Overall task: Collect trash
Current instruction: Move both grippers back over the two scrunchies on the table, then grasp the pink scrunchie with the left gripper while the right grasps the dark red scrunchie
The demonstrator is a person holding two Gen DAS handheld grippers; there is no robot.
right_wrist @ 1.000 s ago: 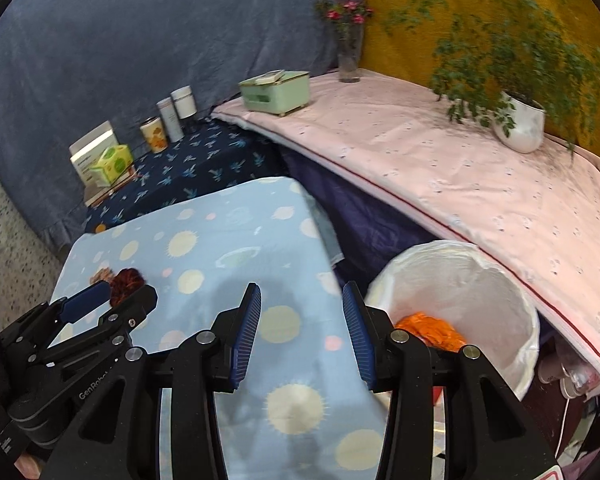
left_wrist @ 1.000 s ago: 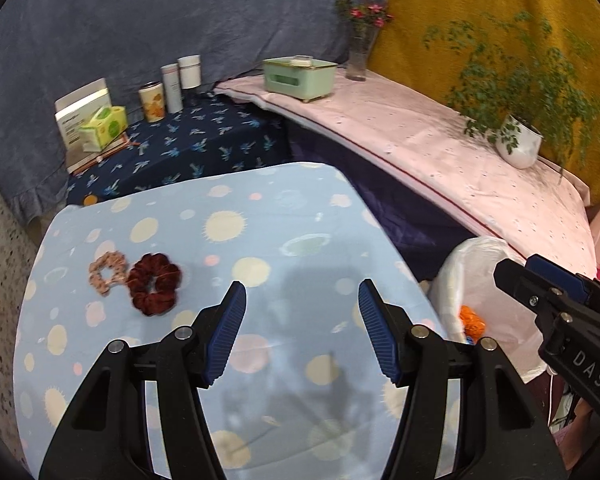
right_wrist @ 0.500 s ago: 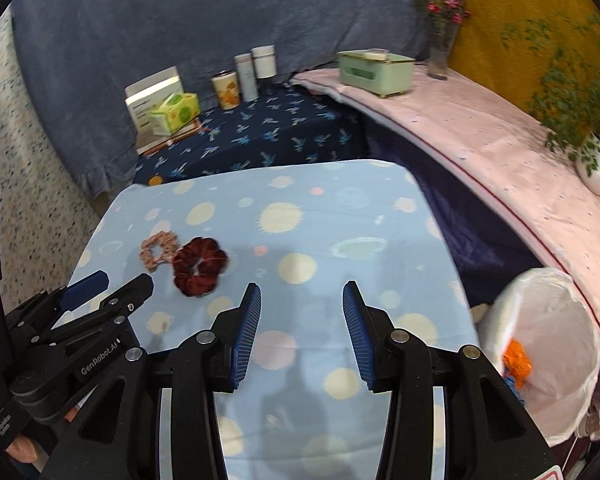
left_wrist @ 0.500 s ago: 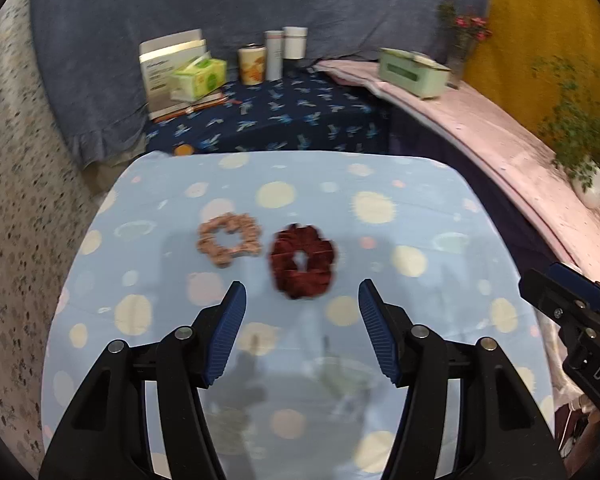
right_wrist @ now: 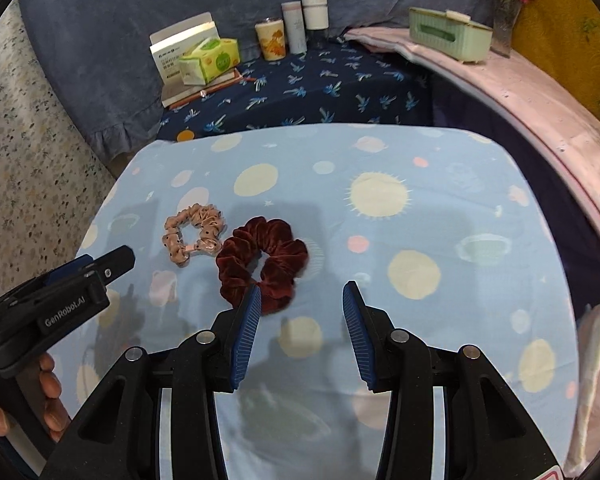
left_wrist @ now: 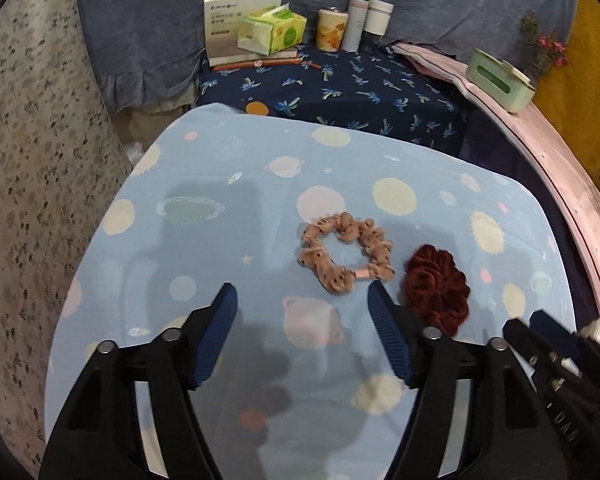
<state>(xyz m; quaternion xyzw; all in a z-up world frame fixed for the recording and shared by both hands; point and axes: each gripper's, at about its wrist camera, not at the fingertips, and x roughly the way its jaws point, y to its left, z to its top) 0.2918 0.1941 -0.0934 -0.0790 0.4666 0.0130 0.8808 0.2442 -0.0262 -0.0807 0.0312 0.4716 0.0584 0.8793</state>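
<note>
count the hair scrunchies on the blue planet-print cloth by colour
Pale pink polka-dot fabric scrunchie: 1
Dark red velvet scrunchie: 1
Total: 2, lying side by side on the blue planet-print cloth.
</note>
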